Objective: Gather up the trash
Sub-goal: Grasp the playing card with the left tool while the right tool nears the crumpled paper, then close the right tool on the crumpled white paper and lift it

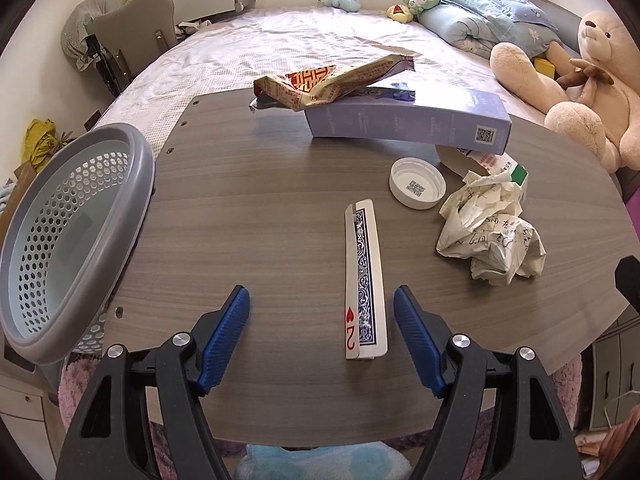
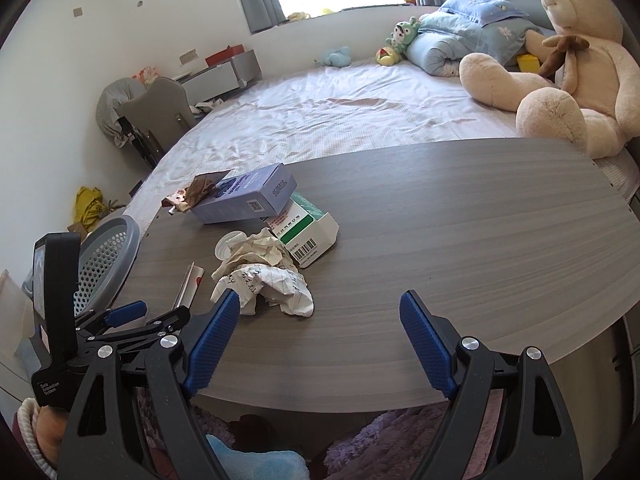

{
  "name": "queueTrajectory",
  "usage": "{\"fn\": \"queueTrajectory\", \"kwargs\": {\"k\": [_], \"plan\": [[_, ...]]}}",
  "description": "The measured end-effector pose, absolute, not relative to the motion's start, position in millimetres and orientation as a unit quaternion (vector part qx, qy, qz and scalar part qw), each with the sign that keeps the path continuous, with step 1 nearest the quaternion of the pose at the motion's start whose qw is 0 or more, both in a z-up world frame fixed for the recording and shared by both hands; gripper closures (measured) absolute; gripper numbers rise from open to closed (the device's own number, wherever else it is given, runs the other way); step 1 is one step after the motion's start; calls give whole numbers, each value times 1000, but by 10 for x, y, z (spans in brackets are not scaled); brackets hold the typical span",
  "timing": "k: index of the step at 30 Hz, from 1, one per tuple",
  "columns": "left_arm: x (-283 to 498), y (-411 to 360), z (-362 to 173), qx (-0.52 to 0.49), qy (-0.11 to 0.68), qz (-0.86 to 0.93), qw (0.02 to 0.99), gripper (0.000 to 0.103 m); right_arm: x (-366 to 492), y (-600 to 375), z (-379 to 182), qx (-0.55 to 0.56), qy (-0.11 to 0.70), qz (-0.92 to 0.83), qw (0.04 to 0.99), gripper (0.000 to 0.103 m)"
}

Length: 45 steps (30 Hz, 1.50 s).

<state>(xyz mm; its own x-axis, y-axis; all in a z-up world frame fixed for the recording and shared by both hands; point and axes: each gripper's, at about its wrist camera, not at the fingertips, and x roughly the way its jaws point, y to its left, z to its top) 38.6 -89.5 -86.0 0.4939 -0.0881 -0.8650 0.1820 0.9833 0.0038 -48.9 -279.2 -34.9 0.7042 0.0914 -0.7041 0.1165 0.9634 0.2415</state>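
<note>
Card (image 1: 366, 280) lengthwise between open jaws

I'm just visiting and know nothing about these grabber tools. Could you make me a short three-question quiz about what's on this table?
1. True or false: the left gripper is holding the folded two-of-hearts playing card.
2. What lies on top of the lavender cardboard box? A) crumpled snack wrapper B) white round cap C) crumpled written paper
3. Fill in: the grey perforated plastic basket stands at the wooden table's ____ edge in the left wrist view.

Key: 1 false, open jaws; 2 A; 3 left.
</note>
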Motion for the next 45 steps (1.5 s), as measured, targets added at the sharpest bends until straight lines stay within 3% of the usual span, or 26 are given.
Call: {"fn": "queueTrajectory", "kwargs": {"k": [5, 9, 11, 16, 32, 45], "plan": [[443, -992, -870, 69, 486, -77, 868, 33, -464, -2821, -368, 137, 387, -10, 912, 22], [444, -1014, -886, 70, 485, -88, 867, 43, -429, -2829, -393, 138, 391, -11, 910, 22], [433, -1016, -884, 66, 485, -99, 866, 51, -418, -2820, -399, 138, 392, -11, 909, 22], [404, -1015, -861, 59, 487, -122, 863, 87, -396, -2786, -399, 135, 395, -10, 909, 22], [268, -485, -465, 26, 438, -84, 895, 88, -182, -2335, -466, 96, 414, 23, 905, 22], [331, -97, -439, -3, 436, -59, 898, 87, 236, -2067, -670, 38, 447, 13, 894, 19]]}}
